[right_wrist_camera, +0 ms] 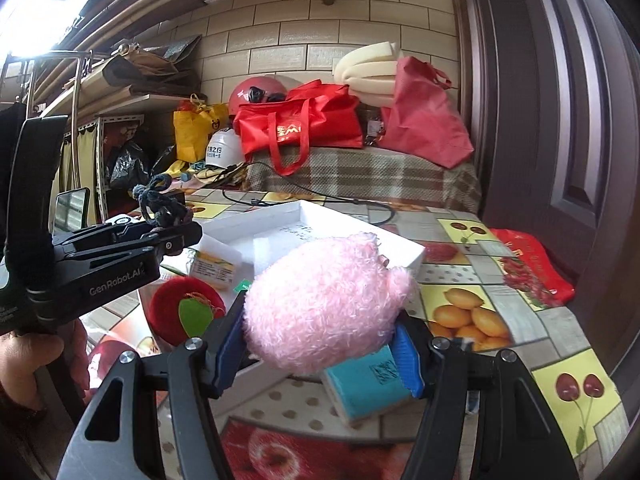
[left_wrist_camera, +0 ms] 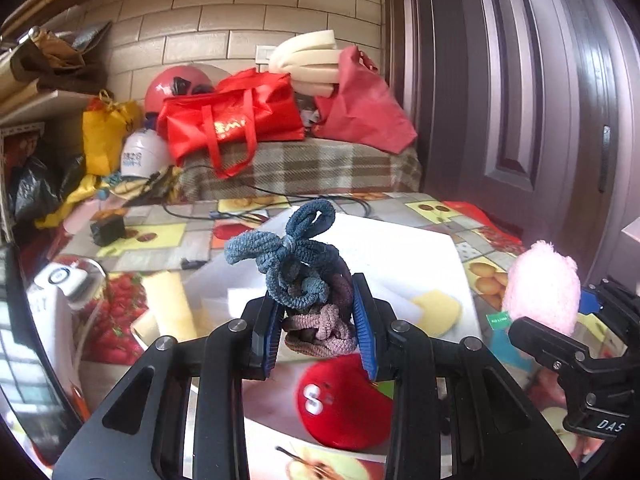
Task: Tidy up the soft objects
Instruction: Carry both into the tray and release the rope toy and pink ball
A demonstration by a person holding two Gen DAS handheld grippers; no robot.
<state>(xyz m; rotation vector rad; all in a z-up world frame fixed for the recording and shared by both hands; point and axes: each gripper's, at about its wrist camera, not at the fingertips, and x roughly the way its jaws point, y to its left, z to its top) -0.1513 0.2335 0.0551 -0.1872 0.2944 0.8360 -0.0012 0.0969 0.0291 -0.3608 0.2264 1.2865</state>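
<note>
My left gripper [left_wrist_camera: 320, 320] is shut on a bundle of hair ties [left_wrist_camera: 304, 276], blue, brown and mauve, held above the table. The bundle also shows in the right wrist view [right_wrist_camera: 160, 202], at the tip of the left gripper [right_wrist_camera: 176, 236]. My right gripper [right_wrist_camera: 320, 340] is shut on a pink plush toy [right_wrist_camera: 324, 304], also seen at the right of the left wrist view [left_wrist_camera: 542, 284]. A white shallow box [right_wrist_camera: 320, 220] lies on the table just beyond both grippers. A red plush apple [left_wrist_camera: 340, 400] lies below the left gripper.
The table has a fruit-pattern cloth [right_wrist_camera: 472, 312]. A teal and white box [right_wrist_camera: 368, 388] lies under the right gripper. A small yellow-labelled packet [right_wrist_camera: 214, 268] sits beside the white box. Red bags [right_wrist_camera: 304, 124] and foam [right_wrist_camera: 368, 68] pile up behind. A dark door [right_wrist_camera: 560, 120] stands at right.
</note>
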